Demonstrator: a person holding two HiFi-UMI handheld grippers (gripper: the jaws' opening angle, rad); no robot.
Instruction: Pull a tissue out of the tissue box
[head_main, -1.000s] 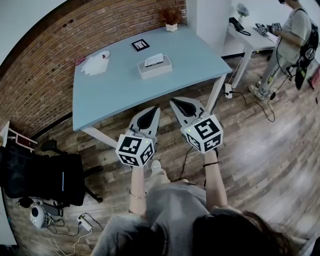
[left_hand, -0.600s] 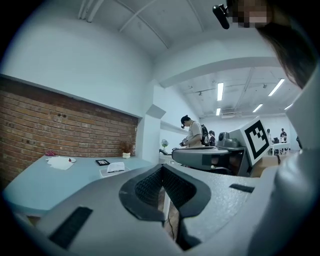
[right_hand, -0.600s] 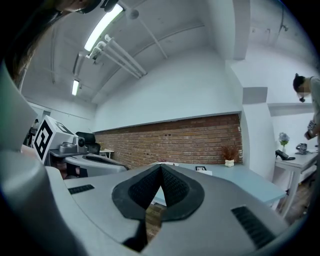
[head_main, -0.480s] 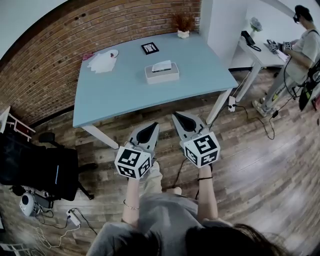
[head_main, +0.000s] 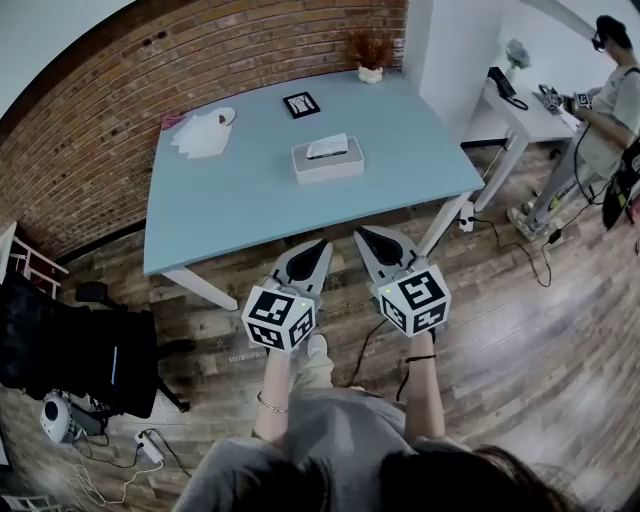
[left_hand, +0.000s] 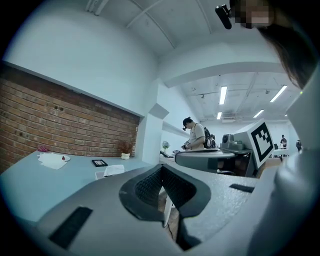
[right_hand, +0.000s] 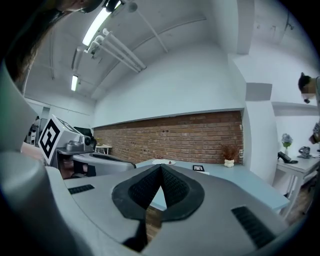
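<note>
**Head view**
- My left gripper (head_main: 318, 248): jaws pressed together, nothing in them, off the near edge of the blue table (head_main: 230, 210).
- My right gripper (head_main: 366, 235): just beside the left one, jaws together, empty.
- Tissue box (head_main: 327, 163): on the table ahead of both grippers, well apart from them, with a tissue (head_main: 327, 146) sticking up from its slot.

**Left gripper view**
- Jaws: closed tip to tip, nothing between them.
- Tissue box (left_hand: 111, 171): ahead, a little left of my tips.

**Right gripper view**
- Jaws: pressed together, empty.
- Picture frame (right_hand: 198, 168): far ahead on the table, just right of my tips.
</note>
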